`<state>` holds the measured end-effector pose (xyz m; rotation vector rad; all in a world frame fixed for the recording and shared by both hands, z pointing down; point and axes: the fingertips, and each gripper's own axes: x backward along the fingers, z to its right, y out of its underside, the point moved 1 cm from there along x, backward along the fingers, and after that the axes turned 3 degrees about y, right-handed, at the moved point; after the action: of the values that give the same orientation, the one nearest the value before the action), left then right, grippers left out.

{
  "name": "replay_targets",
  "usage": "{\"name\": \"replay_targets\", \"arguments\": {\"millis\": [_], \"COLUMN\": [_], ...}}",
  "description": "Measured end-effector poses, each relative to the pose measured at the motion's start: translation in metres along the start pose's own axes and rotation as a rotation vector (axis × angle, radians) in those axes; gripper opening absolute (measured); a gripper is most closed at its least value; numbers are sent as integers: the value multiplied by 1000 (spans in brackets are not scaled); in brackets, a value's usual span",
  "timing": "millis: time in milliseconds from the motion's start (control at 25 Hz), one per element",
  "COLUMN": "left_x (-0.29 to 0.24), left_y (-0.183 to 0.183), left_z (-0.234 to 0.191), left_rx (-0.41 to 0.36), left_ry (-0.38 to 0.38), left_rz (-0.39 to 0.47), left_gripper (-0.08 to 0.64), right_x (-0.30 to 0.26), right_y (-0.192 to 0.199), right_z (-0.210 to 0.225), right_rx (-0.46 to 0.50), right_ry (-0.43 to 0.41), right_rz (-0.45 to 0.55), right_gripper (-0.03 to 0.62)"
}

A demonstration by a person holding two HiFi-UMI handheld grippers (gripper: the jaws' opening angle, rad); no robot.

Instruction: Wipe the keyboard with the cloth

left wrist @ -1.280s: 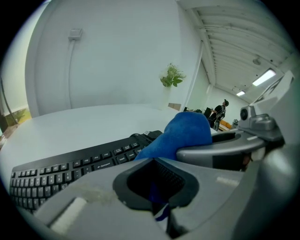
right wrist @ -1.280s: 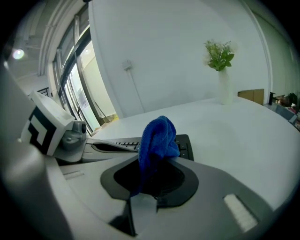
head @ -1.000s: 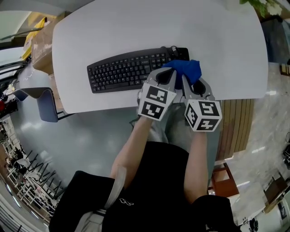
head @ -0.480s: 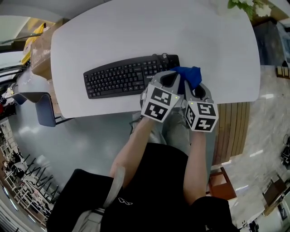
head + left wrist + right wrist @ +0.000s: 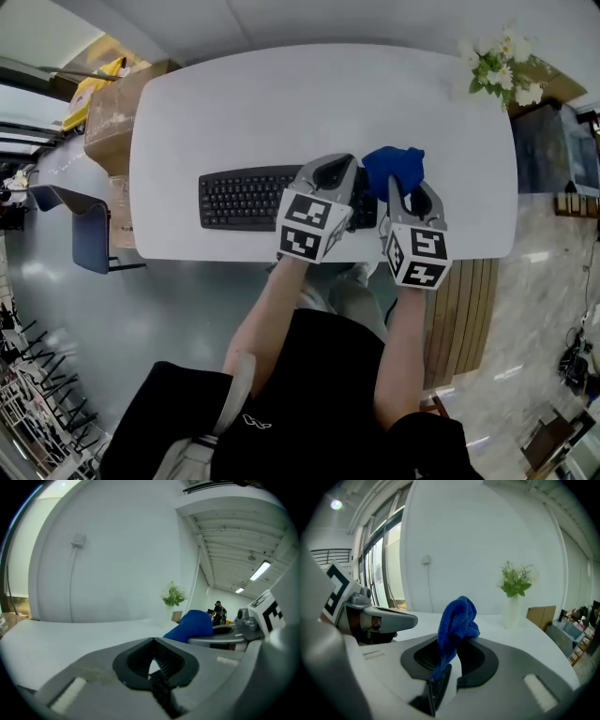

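Two grippers: one left gripper point(image 5: 335, 170) and one right gripper point(image 5: 397, 187), side by side at the table's 6 o'clock edge, both pointing toward 12 o'clock.
Marker cubes: two, one on each gripper, nearest the person.
Left jaws: pressed together, with nothing between them.
Right jaws: clamped on one crumpled blue fabric cloth point(image 5: 457, 616), which is pinched by a thin lower tail.
Cloth and tool: the bunched bulk stands up past the right jaw tips, at 12 o'clock of that gripper. Seen from the left gripper's own view, it sits at about 2 o'clock.
Keyboard: one black plastic keyboard point(image 5: 241, 198), lying lengthwise from 9 to 3 o'clock on the near half of the table.
Left gripper and keyboard: the gripper's tip is over the keyboard's 3 o'clock portion. I cannot tell whether it touches the keys.
Cloth and keyboard: the cloth is at the keyboard's 3 o'clock end. I cannot tell whether they touch.
Table: one white oval table point(image 5: 281, 103).
Flowers: one white vase of green and white flowers point(image 5: 501, 69), at the table's 2 o'clock edge, well apart from the cloth.
Box: one brown cardboard box point(image 5: 118, 114), beside the table at 10 o'clock.
Chair: one grey-blue chair point(image 5: 90, 227), off the table at 8 o'clock.
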<state>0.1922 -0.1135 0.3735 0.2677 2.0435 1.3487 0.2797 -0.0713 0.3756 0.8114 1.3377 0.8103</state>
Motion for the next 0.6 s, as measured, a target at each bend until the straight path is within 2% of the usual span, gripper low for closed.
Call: {"name": "replay_targets", "arguments": {"millis": [360,600], "left_x": [80,142], "left_y": [-110,-162], "left_z": [-63,-94], "left_rx": [-31,-61], "left_ry": [-146,-237], "left_rz": [288,438], "left_gripper": [-3,-4], "right_x": [-4,0], "right_y": [-127,-193], "right_z": [-68,-121], "right_rx": [100,166], "right_ry": [-122,-207], "right_rz": [259,395], "right_gripper": [86,86]}}
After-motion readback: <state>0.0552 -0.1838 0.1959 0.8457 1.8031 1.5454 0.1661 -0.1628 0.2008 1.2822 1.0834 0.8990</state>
